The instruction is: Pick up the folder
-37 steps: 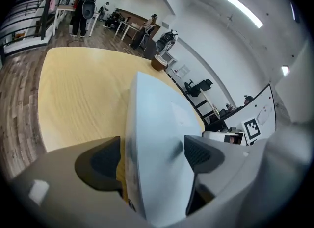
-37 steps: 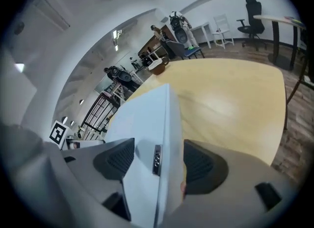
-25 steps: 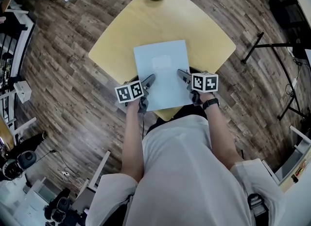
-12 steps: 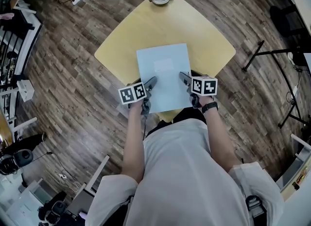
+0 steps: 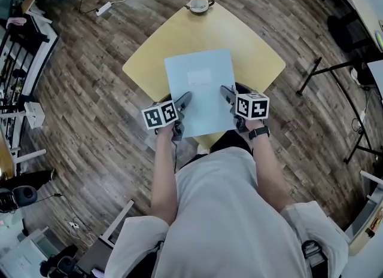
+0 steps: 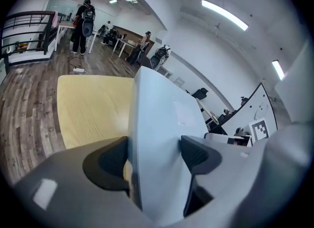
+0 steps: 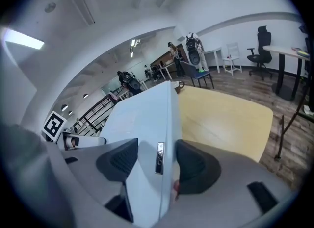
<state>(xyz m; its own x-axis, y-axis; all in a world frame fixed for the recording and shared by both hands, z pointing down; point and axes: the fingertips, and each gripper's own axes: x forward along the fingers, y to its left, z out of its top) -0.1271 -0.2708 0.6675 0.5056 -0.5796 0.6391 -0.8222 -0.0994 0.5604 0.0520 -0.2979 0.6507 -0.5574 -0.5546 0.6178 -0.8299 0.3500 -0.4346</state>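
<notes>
Here, at the near corner of the yellow wooden table (image 5: 179, 37), a person in a pale shirt (image 5: 227, 211) holds a gripper in each hand, a dark watch (image 5: 259, 131) on the right wrist. The left gripper (image 5: 183, 100) is clamped on the left margin of the pale blue folder (image 5: 200, 82), one dark pad on the upper face and the other beneath. The right gripper (image 5: 226, 94) grips the right margin the same way, its pads closed just beside a small silvery label (image 7: 159, 157) on the folder's edge. Each gripper's marker cube sits just off the table's near corner.

The folder is held between the two grippers over the near half of the table and up off the tabletop. Its near edge reaches out past the table's near corner toward the person. A paler rectangular patch marks the middle of its cover.

At the table's far corner stands a small cup (image 5: 199, 5). Beyond the table's far left side, a white power strip (image 5: 103, 9) with its cable lies on the wood-plank floor (image 5: 90, 85). In the left gripper view, a person with a backpack (image 6: 86, 18) stands well beyond the table's far edge.
</notes>
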